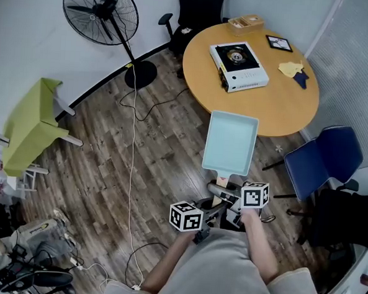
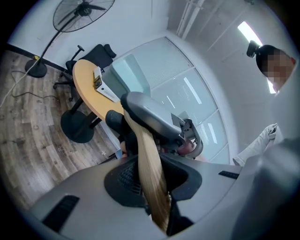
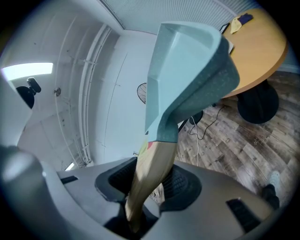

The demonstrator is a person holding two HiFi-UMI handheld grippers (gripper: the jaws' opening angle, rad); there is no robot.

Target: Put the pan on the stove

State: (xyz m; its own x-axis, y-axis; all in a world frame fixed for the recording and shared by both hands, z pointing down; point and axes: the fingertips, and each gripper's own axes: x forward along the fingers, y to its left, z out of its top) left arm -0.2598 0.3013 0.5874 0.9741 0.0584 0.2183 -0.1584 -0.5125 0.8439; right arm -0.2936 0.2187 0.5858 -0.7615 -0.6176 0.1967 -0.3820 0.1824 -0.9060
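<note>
A light-blue rectangular pan (image 1: 231,143) with a wooden handle (image 1: 222,180) hangs in the air over the wood floor, just short of the round table (image 1: 286,109). Both grippers grip that handle. My left gripper (image 1: 195,223) holds its near end, and in the left gripper view the handle (image 2: 151,173) runs between the jaws. My right gripper (image 1: 246,200) clamps the handle (image 3: 151,180) closer to the pan (image 3: 187,70). A white portable stove (image 1: 238,66) with a black burner stands on the table's far half, well beyond the pan.
On the table lie a wooden box (image 1: 246,21), a small black frame (image 1: 278,43) and a yellow cloth (image 1: 291,69). A blue chair (image 1: 323,158) stands right of the pan. A standing fan (image 1: 101,8), its cable and a green seat (image 1: 30,124) are to the left.
</note>
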